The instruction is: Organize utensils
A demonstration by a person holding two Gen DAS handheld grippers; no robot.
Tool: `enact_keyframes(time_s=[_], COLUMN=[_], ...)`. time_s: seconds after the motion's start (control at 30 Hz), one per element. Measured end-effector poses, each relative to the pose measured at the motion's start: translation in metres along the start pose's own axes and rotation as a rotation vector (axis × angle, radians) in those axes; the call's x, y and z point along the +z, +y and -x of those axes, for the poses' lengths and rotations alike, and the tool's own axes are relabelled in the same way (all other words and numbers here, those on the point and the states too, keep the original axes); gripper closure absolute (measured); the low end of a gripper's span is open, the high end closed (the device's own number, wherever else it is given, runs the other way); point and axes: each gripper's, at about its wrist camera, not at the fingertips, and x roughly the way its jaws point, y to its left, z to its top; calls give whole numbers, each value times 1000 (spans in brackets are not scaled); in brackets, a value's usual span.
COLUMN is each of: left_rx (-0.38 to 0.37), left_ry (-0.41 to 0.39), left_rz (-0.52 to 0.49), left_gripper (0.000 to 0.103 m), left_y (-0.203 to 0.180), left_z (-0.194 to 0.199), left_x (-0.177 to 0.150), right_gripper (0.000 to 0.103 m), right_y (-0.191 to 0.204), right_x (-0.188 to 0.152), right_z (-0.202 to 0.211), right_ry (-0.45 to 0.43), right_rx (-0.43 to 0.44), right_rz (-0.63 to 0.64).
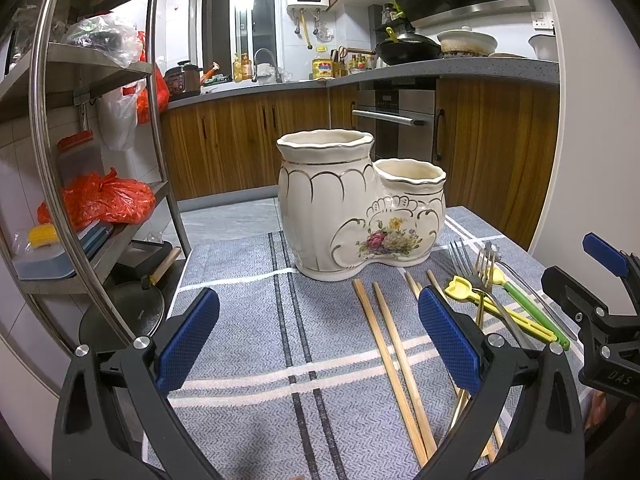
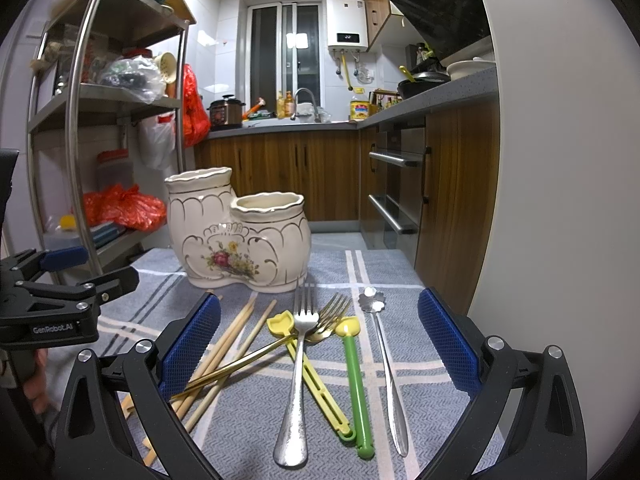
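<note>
Right wrist view: right tongs (image 2: 319,344) gape apart over the silver fork (image 2: 297,376) and chopsticks (image 2: 224,356). Left tongs (image 1: 319,340) also gape, empty, facing the ceramic holder (image 1: 352,208).

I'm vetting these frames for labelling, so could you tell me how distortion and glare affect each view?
Left wrist: fisheye bends the shelf rail into an arc; ceramic holder sharp. Right wrist: silver fork shows glare on its handle; corners vignetted black.

Home kitchen: wooden cabinets (image 2: 280,172), built-in oven (image 1: 394,120), sink faucet (image 2: 306,100).
</note>
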Motion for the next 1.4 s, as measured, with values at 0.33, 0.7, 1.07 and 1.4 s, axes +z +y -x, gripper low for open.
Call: enact_keyframes(time_s=[0.33,0.7,1.07,1.4], left_rx=[-1,-98,-133,-146], left_ry=[1,14,236,353], left_rz=[1,-16,-114,-135], left_gripper=[5,5,5,12], left_y=[0,-3,-10,-12], left_z=[-1,-3,-37,-54], left_x=[-1,-4,-3,-1], right_gripper=[5,5,5,13], right_y=[1,0,-10,-13], right_x=[1,1,11,6], right_z=[-1,-3,-14,-35], right_ry=[0,5,146,360], right_rx=[-1,2,2,47], right_rz=[1,-3,28,108])
